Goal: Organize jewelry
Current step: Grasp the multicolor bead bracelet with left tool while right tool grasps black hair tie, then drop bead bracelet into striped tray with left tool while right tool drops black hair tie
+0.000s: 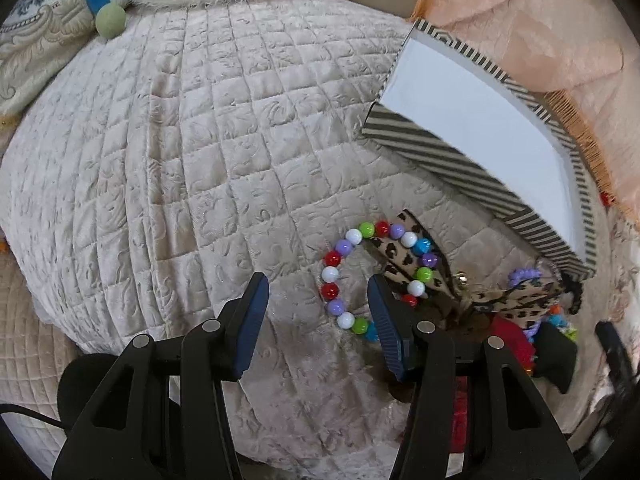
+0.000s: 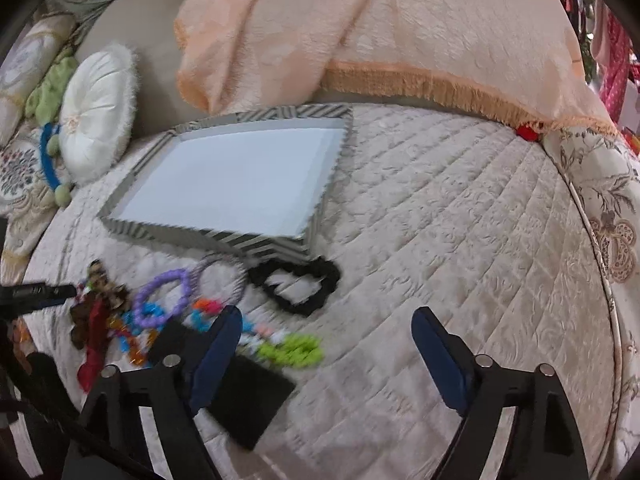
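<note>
Below, the scene is set out from left to right across a quilted bedspread (image 1: 180,152).

Left gripper (image 1: 318,292): its jaws are seen spread wide over the bedspread, with nothing pinched between them.

Beaded bracelet (image 1: 348,248): a ring of red, white, purple, green and blue beads is laid flat just beside the left gripper's right finger, partly over a leopard-print bow (image 1: 404,252).

Jewelry pile (image 2: 160,312): a purple ring, a black scrunchie (image 2: 296,284), a green piece and a dark flat pad are gathered in front of the box.

Striped box (image 2: 132,232): it is shown open and white inside, resting on the bedspread behind the pile.

Right gripper (image 2: 326,330): its jaws are held spread, gripping nothing, to the right of the pile.
</note>
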`<action>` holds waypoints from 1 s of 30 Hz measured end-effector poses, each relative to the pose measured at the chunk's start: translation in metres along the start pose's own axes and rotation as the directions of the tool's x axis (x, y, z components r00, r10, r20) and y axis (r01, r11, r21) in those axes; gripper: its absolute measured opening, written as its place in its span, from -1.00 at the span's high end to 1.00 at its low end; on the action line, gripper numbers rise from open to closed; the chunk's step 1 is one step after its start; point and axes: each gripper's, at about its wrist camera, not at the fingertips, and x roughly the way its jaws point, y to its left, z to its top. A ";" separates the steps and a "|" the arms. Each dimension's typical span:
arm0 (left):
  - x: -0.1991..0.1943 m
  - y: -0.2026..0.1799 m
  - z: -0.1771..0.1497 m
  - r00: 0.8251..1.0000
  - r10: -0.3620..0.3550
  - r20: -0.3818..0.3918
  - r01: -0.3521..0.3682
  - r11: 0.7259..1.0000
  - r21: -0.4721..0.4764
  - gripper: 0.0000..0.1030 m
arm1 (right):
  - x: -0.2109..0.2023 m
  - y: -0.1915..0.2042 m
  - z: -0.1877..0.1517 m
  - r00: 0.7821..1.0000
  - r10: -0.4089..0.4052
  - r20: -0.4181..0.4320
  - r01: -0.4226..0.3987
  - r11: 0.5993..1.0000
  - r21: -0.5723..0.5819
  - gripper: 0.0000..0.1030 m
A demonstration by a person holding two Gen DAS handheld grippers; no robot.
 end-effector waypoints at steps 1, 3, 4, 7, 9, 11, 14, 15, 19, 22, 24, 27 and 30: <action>0.002 0.000 0.000 1.000 0.004 -0.003 -0.004 1.000 0.002 0.01 | 0.006 -0.004 0.004 1.000 -0.002 -0.005 0.002 1.000 0.006 -0.54; 0.008 0.001 0.001 1.000 0.013 -0.011 -0.013 1.000 -0.001 0.00 | 0.016 -0.007 0.009 1.000 -0.003 -0.019 0.003 1.000 0.008 -0.35; 0.010 0.000 0.001 1.000 0.017 -0.014 -0.017 1.000 -0.001 0.00 | 0.024 -0.009 0.013 0.999 0.002 -0.033 -0.002 1.000 0.007 -0.21; 0.014 -0.006 0.003 0.999 0.034 -0.009 -0.034 0.999 0.015 0.00 | 0.042 -0.009 0.018 0.997 0.029 -0.074 -0.029 1.000 0.002 0.00; 0.017 -0.008 0.004 0.999 0.043 -0.008 -0.043 0.999 0.029 0.00 | 0.052 -0.007 0.018 0.995 0.047 -0.089 -0.049 0.999 -0.016 0.19; 0.018 -0.008 0.004 0.999 0.039 0.003 -0.039 0.999 0.037 0.01 | 0.057 -0.003 0.017 0.997 0.024 -0.072 -0.029 0.997 -0.068 0.38; 0.018 -0.007 0.005 0.999 0.028 0.028 -0.029 0.999 0.038 0.43 | 0.053 -0.005 0.016 0.997 0.047 -0.062 -0.051 0.996 -0.076 0.81; 0.018 -0.007 0.006 0.999 0.037 0.038 -0.038 0.998 0.041 0.59 | 0.053 -0.006 0.017 0.997 0.045 -0.059 -0.050 0.996 -0.075 0.85; 0.011 0.000 0.009 0.999 -0.035 0.040 0.034 0.999 0.020 0.84 | 0.032 -0.013 0.014 0.999 0.039 -0.025 -0.040 0.997 -0.064 0.89; -0.002 -0.003 0.009 0.996 -0.057 0.070 0.054 0.998 0.043 0.84 | 0.010 -0.020 0.012 0.999 0.032 0.013 -0.031 0.998 -0.055 0.89; -0.017 -0.006 0.006 0.993 -0.073 0.091 0.067 0.996 0.060 0.84 | -0.003 -0.024 0.012 0.999 0.033 0.030 -0.032 0.998 -0.047 0.89; -0.035 -0.009 0.008 0.988 -0.095 0.123 0.086 0.994 0.073 0.84 | -0.024 -0.027 0.014 0.997 0.046 0.060 -0.043 0.998 -0.047 0.89; -0.056 -0.010 0.010 0.981 -0.108 0.161 0.095 0.992 0.085 0.84 | -0.041 -0.023 0.017 0.994 0.061 0.090 -0.057 0.997 -0.054 0.90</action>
